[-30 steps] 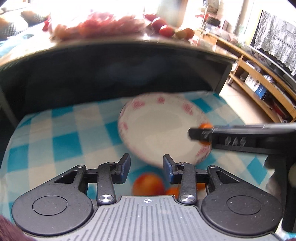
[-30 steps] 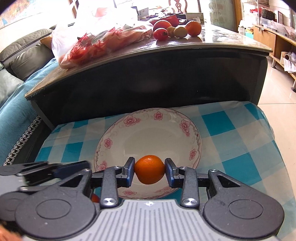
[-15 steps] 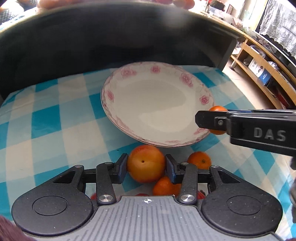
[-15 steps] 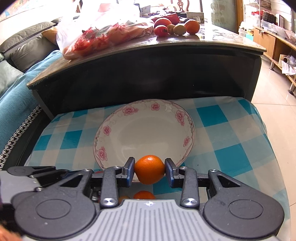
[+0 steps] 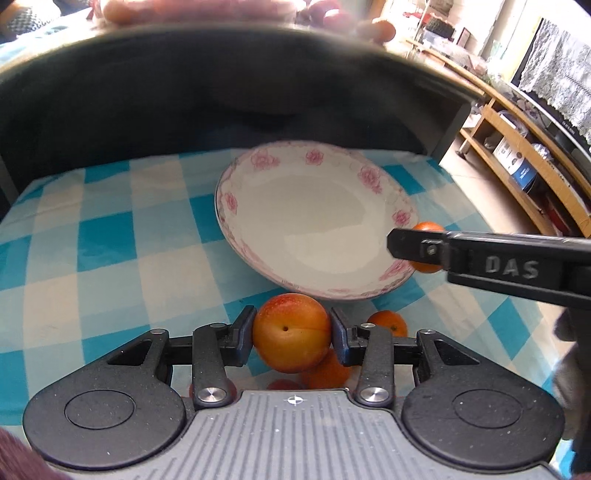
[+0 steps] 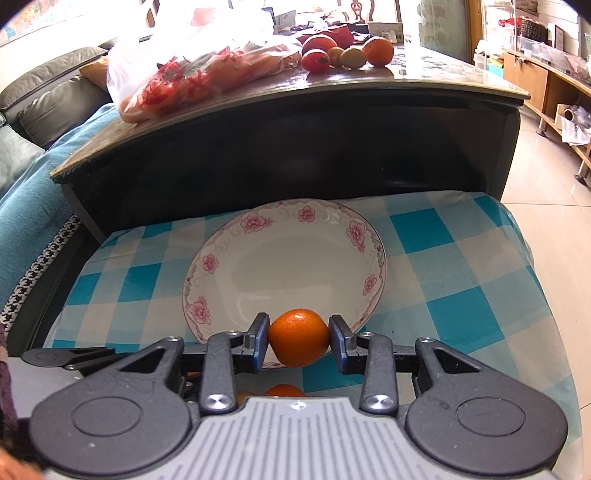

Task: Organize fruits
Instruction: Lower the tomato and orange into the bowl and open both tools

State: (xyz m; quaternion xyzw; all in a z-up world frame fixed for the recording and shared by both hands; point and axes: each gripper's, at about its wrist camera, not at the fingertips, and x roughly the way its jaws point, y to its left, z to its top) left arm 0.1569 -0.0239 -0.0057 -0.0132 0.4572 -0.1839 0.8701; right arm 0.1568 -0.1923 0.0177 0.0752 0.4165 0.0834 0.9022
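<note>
Right gripper (image 5: 413, 243), side lettered "DAS", around small orange (image 6: 298, 338).

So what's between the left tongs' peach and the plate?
Only bare checked cloth: in the left wrist view the peach, gripped in the left tongs, sits just short of the plate. Nothing lies between.

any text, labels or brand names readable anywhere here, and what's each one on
"DAS": raised letters on the side of the right gripper, seen in the left wrist view.
Boxes on the wooden shelf: print too small and blurred to read.
Cards at the back of the dark table: unreadable.
</note>
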